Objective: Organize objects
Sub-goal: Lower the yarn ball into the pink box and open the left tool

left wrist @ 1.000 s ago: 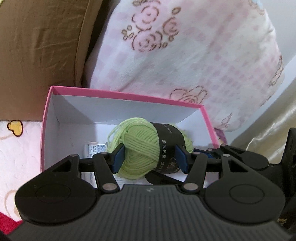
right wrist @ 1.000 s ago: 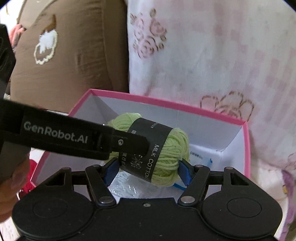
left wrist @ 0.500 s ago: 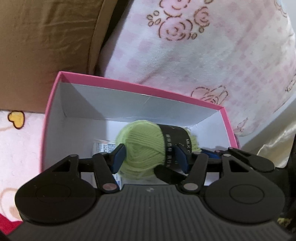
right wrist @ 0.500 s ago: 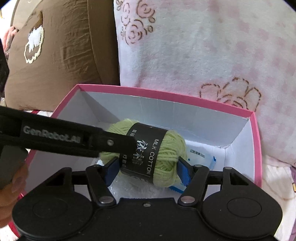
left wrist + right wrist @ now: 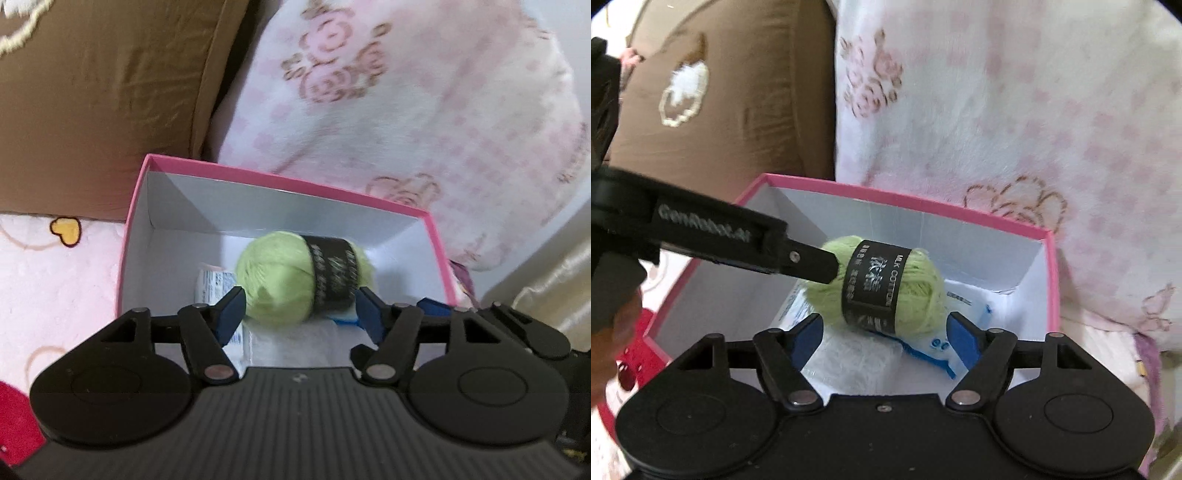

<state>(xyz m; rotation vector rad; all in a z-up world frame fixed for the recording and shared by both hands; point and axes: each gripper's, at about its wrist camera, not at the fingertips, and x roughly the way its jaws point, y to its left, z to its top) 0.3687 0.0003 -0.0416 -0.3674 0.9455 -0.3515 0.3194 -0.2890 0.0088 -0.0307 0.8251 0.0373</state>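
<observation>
I have just let both claws spread, and that is the change that matters: the ball of green yarn (image 5: 886,288) now sits loose inside the pink box (image 5: 912,202) on the bed, on top of the white packets (image 5: 964,314) at the bottom, so this item looks put away and I judge the next job is to back out and find the next thing to tidy. From largest to smallest: the box rests against the brown cushion (image 5: 96,103) and the pink flowered blanket (image 5: 406,92); the yarn lies on its side in the middle of the box, its black label (image 5: 875,284) facing my right camera. My left claw (image 5: 301,310) is spread, with blue pads clear of the yarn on both sides. My right claw (image 5: 882,338) is spread too, the yarn beyond its pads and not pinched. Against a second ago, when both claws were pinching the ball from either side, gaps now show at every pad.
</observation>
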